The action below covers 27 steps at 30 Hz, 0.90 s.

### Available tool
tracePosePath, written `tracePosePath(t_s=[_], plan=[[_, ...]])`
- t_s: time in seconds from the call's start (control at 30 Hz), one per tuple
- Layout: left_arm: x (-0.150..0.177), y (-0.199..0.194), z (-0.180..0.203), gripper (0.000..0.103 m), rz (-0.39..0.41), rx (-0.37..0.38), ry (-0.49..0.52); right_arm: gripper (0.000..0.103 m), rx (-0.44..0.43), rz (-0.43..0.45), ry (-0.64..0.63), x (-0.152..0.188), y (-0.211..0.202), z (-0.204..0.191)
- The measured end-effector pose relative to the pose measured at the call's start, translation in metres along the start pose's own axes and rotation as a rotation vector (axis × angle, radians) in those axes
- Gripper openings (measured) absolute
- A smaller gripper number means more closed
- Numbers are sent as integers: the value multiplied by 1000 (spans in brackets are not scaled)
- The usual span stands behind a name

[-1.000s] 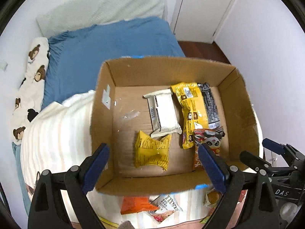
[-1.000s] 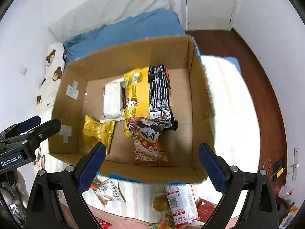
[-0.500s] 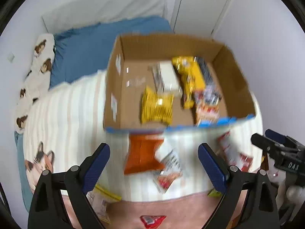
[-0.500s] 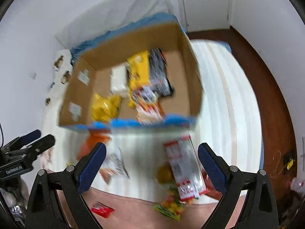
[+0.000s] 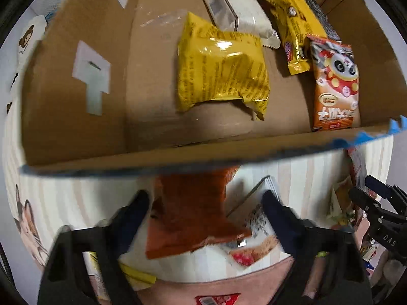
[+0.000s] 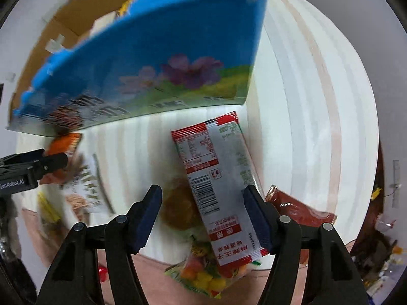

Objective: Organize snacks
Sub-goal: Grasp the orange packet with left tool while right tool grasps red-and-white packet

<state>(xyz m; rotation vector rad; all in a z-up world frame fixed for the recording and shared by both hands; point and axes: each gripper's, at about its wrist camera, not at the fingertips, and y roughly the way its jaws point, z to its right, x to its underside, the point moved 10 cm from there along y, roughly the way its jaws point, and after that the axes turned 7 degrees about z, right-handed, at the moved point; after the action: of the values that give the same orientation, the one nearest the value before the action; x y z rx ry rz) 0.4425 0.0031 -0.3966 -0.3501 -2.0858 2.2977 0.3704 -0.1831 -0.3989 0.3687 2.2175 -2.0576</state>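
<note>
- The left gripper (image 5: 203,200) is pointed down at the striped bedding (image 5: 300,178), its jaws part open and closing.
- An orange snack packet (image 5: 193,216) is seen between the left jaws; whether the pads already press on it cannot be told, since the fingers are blurred.
- A white packet with printed pictures (image 5: 257,231) lies partly under the orange one, just inside the right-hand finger of the left gripper.
- Beyond the left fingertips the cardboard box (image 5: 76,117) is seen, holding a yellow crinkled bag (image 5: 221,68), a white wrapper (image 5: 236,7), a long yellow packet (image 5: 290,23) and an orange panda-print packet (image 5: 335,86).
- The right gripper (image 6: 202,213) is likewise pointed down, its jaws half open and closing.
- A long red-and-white sachet with a barcode (image 6: 213,185) lies between the right jaws, its edge at the right-hand pad (image 6: 254,218); a gap is left at the other pad, so no grip is seen.
- A brown round snack (image 6: 178,208) and a packet of coloured candies (image 6: 203,274) lie partly under the sachet.
- A dark red packet (image 6: 300,211) lies outside the right jaws, to the right.
- The box's blue printed outer wall (image 6: 157,58) stands ahead of the right fingertips.
</note>
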Motion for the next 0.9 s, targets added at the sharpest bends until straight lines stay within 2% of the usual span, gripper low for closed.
tracePosePath(t_s=[0.03,0.07,0.13,0.17,0.33,0.4,0.47,0.5,0.6,0.67,0.7,0.8,0.9], plan=[[1,2,0,54,2,-17,8,65,11,9,-3,-1,1,0],[2,2,0,50,7,-18,9,56,22,16,-10,-1,0,0],[6,-2,0,48,28,-13,-5,44,28,20,-20,0,-2,-2],[10,-4,-2,47,32,-15,-11,43,15,18,-18,2,-4,-4],[49,-21,-15,47,82,-64,-27,43,-88,-49,9,27,-10,-15],[73,-25,-23,47,88,-72,-49,47,-112,-64,26,33,-15,-16],[89,-24,-27,47,80,-63,-76,62,-132,-69,32,35,-16,-17],[101,-19,-30,47,64,-49,-97,64,-132,-66,28,35,-16,-17],[115,-4,-33,49,36,-10,-149,64,-112,-72,26,38,-9,-16],[117,3,-34,56,24,-8,-147,64,-97,-60,30,36,-6,-11],[119,8,-33,56,9,6,-152,64,-91,-48,33,34,-6,-10],[127,17,-36,56,-17,37,-180,64,-141,-29,94,21,-8,-6],[131,21,-38,58,-14,56,-201,64,-147,-60,85,24,-2,2]])
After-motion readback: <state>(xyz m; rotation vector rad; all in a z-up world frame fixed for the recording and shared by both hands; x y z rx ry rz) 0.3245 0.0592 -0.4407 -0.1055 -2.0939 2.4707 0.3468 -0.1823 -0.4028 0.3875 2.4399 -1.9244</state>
